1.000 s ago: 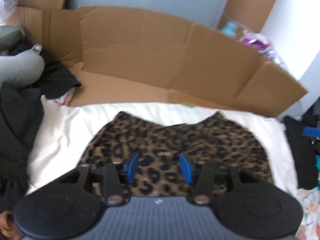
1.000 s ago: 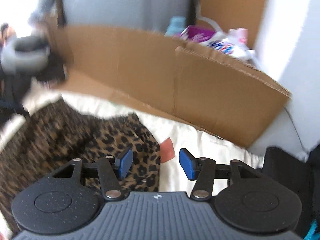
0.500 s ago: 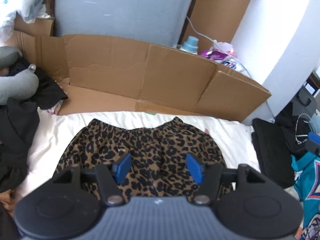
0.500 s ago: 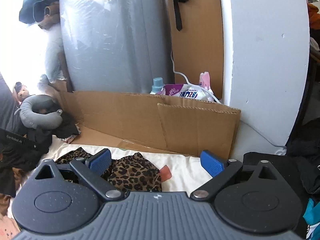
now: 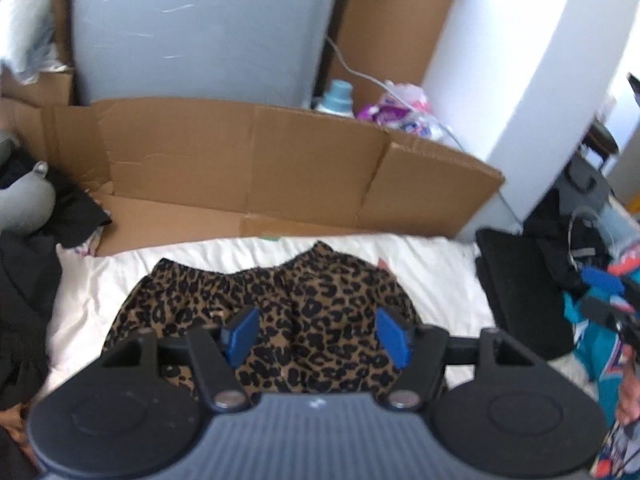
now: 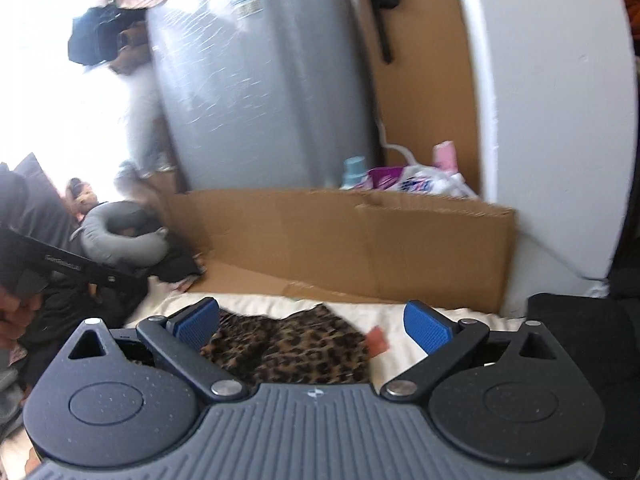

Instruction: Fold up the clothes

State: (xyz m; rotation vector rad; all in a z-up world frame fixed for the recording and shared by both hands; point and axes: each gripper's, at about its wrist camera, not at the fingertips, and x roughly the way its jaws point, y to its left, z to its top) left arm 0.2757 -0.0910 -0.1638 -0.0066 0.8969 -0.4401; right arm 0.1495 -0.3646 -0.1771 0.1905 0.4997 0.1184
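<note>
Left wrist view: the leopard-print garment (image 5: 280,312) lies spread on the white bed sheet (image 5: 432,264), straight ahead of and below the left gripper (image 5: 316,334). Its long axis runs across the picture, gathered waistband on the far edge toward the cardboard wall (image 5: 248,160). The blue fingers (image 5: 242,332) are opening, with nothing pinched; the cloth shows through the gap but lies beneath them, apart. This hand looks the nearer and better centred for the next grab. The garment's near hem is hidden behind the gripper body, so how far the fold has got cannot be judged. The right gripper's fingers (image 5: 602,280) show at the right edge, over a teal garment (image 5: 592,344)

Right wrist view: the right gripper (image 6: 316,324) points more level, its jaws opening to very wide and empty. The same garment (image 6: 288,344) lies low, ahead and slightly left; only its right end and a small orange-pink tag (image 6: 378,342) show, the rest cut off by the gripper body. The left gripper (image 6: 60,266) and the hand (image 6: 16,312) holding it are blurred at the left edge. A grey neck pillow (image 6: 120,236) rests beyond
</note>
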